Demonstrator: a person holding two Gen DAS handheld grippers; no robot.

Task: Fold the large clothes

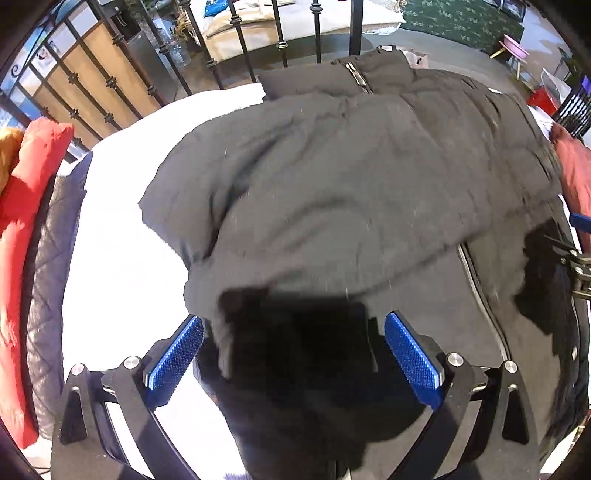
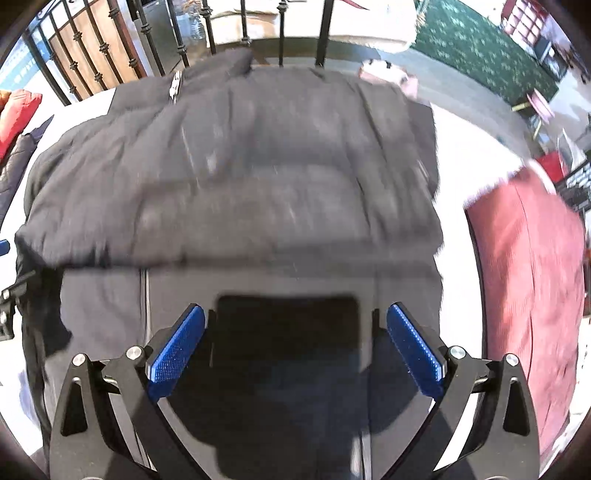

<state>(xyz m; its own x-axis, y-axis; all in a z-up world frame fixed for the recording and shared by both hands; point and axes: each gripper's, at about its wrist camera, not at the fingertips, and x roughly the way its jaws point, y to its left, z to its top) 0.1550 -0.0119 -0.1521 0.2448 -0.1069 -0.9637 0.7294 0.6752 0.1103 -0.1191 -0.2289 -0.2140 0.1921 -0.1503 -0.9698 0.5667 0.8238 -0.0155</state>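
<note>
Black padded jacket (image 1: 351, 177) lies on white bedding (image 1: 122, 236) beneath both spread, empty claws.

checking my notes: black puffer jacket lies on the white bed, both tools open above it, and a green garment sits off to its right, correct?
Nearly. The garment to the right of the black puffer jacket is dark red, not green; the right wrist view shows it. The jacket does lie on the white bed, with the left tool and right tool open above it.

black iron bed rail (image 1: 240, 35) at far edge – wooden panels (image 1: 92, 70) behind, green patterned rug (image 2: 476, 40) on grey floor (image 1: 454, 55), bright daylight.
</note>
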